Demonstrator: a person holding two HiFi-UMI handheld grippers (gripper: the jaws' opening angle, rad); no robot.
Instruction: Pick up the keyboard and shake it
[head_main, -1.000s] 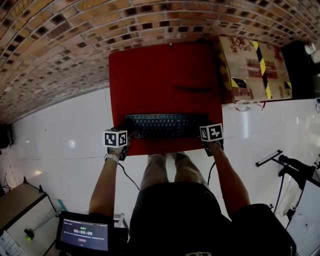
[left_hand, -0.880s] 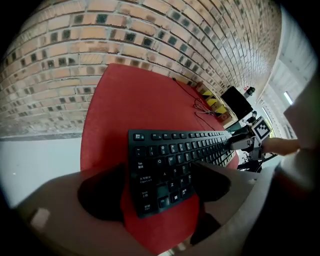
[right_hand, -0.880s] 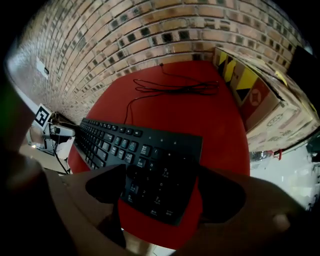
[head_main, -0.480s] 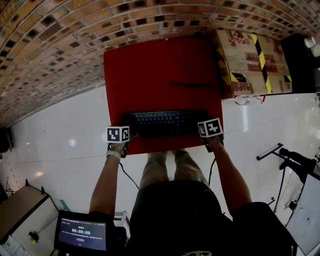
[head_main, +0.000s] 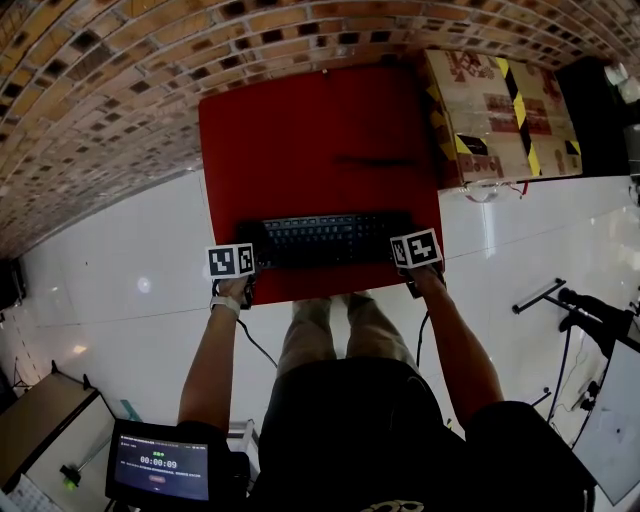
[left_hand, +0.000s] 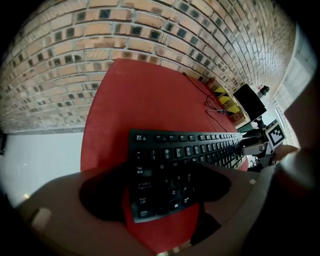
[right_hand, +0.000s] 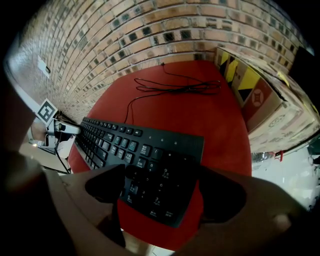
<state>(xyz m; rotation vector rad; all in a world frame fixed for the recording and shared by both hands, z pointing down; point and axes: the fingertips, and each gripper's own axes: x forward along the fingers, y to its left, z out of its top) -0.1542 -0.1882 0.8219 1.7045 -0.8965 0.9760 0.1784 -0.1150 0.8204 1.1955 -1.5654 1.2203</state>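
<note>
A black keyboard (head_main: 325, 240) lies across the near part of a red table (head_main: 320, 130), its cable (right_hand: 175, 86) trailing toward the far side. My left gripper (head_main: 252, 266) is at the keyboard's left end; in the left gripper view the left gripper (left_hand: 162, 192) stands open, its dark pads (left_hand: 102, 197) set wide on either side of that end of the keyboard (left_hand: 170, 170). My right gripper (head_main: 405, 262) is at the right end; the right gripper (right_hand: 162, 192) is open too, the number-pad end of the keyboard (right_hand: 150, 165) between its pads (right_hand: 222, 192).
A cardboard box (head_main: 505, 100) with yellow-black tape stands right of the table. A brick wall (head_main: 90, 100) runs behind and to the left. White floor (head_main: 120, 290) surrounds the table. A tablet screen (head_main: 160, 465) sits lower left, and stands and cables (head_main: 570, 310) lie at the right.
Both grippers have crept a little forward onto the keyboard's ends. The head camera's view has shifted slightly; the keyboard keeps its place on the table.
</note>
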